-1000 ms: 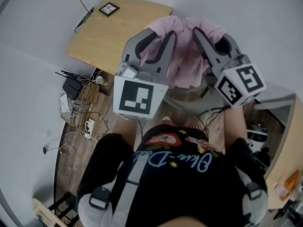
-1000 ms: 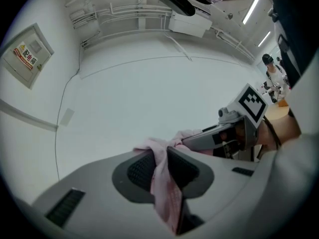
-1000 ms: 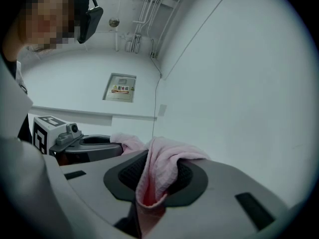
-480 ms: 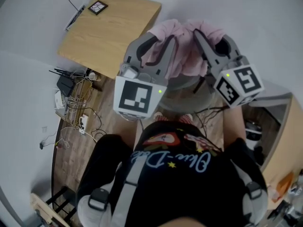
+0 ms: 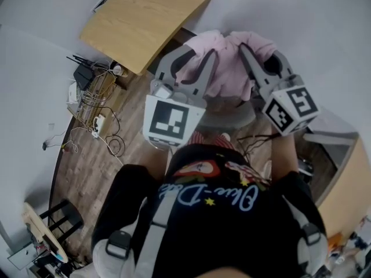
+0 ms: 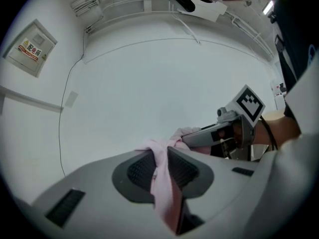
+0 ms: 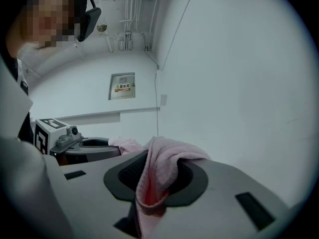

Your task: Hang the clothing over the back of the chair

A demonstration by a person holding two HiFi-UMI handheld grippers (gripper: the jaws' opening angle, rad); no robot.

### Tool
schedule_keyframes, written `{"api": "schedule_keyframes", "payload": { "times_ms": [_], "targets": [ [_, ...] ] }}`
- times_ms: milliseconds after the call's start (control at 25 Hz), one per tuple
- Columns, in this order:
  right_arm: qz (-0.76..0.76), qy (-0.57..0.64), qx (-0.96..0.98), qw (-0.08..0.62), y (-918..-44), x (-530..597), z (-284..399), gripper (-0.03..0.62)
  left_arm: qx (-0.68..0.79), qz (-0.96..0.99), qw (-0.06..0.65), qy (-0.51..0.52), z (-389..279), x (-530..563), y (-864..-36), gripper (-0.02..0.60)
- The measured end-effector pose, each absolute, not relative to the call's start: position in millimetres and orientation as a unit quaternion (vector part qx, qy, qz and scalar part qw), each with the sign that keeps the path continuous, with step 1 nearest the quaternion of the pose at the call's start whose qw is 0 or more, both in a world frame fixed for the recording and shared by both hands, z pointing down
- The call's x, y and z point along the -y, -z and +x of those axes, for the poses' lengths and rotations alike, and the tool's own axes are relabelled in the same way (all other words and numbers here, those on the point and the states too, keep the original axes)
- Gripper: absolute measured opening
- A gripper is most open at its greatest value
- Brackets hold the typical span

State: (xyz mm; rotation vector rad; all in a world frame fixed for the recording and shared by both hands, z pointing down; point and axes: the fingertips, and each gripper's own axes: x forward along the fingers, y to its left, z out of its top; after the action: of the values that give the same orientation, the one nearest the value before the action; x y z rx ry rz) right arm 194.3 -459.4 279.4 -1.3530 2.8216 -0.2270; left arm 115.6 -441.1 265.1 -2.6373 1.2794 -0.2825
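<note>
A pink piece of clothing [image 5: 227, 68] hangs bunched between my two grippers, held up in the air. My left gripper [image 5: 197, 51] is shut on its left part, and the cloth [image 6: 162, 178] is pinched between the dark pads. My right gripper [image 5: 261, 46] is shut on the right part, where a fold [image 7: 158, 168] drapes over the pads. Both grippers point level, side by side. Below the cloth a grey chair [image 5: 231, 117] shows only in part. The right gripper [image 6: 222, 133] appears in the left gripper view, and the left gripper [image 7: 84, 146] appears in the right gripper view.
A wooden table [image 5: 145, 16] stands at the far left by the white wall. A router and tangled cables [image 5: 90, 94] lie on the wood floor beside it. A black stool [image 5: 58, 219] is at lower left, and a wooden cabinet [image 5: 348, 184] at the right.
Both grippers have carried the pink clothing lower and onward together, closer to the grey chair. Both grips stay the same.
</note>
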Motion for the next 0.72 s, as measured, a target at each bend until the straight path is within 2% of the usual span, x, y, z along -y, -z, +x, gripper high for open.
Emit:
{"api": "schedule_keyframes", "payload": {
  "times_ms": [560, 720],
  "targets": [
    [-0.388, 0.099, -0.916, -0.011, -324.1, 399.5, 200.8, 0.084, -0.474, -0.87, 0.072, 0.115, 121.6, 377.3, -311.0, 0.072],
    [-0.4, 0.107, -0.91, -0.008, -311.9, 382.1, 205.7, 0.083, -0.461, -0.878, 0.062, 0.115, 124.6, 363.1, -299.7, 0.073]
  ]
}}
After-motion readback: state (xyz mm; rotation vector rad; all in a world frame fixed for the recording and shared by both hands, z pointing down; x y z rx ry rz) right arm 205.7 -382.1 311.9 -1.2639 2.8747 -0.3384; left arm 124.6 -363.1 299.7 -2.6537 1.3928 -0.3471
